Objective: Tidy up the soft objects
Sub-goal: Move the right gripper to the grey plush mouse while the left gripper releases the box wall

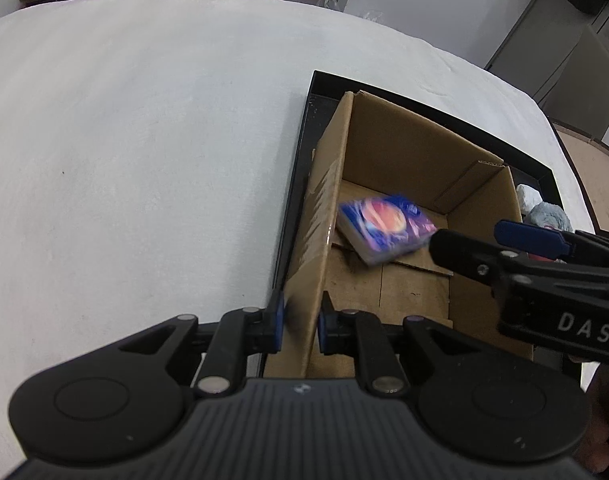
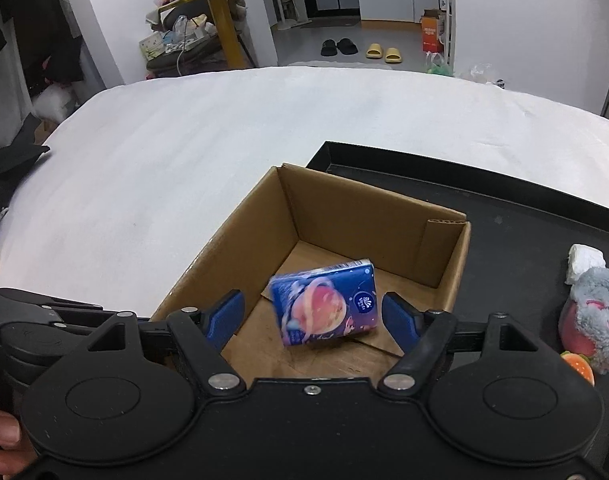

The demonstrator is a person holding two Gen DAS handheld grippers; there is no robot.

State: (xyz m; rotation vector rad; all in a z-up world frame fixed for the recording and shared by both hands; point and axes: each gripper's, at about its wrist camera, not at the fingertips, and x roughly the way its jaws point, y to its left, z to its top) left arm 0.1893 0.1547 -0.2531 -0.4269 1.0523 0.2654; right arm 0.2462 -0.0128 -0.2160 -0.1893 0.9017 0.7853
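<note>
Along the left wrist view, the left gripper (image 1: 299, 322) straddles the near-left wall of the cardboard box (image 1: 324, 216), its blue pads just beside the cardboard on either side but seemingly not pinching it, while a blurred tissue pack (image 1: 385, 229) sits tilted in the box, which stands in a black tray (image 1: 304, 128). From the right wrist view, the right gripper (image 2: 312, 316) hangs spread wide over the box with the pack between and beyond its fingers, untouched. Steadying that wall, then fetching the plush toy (image 2: 592, 316) from the tray's right side, looks sensible.
</note>
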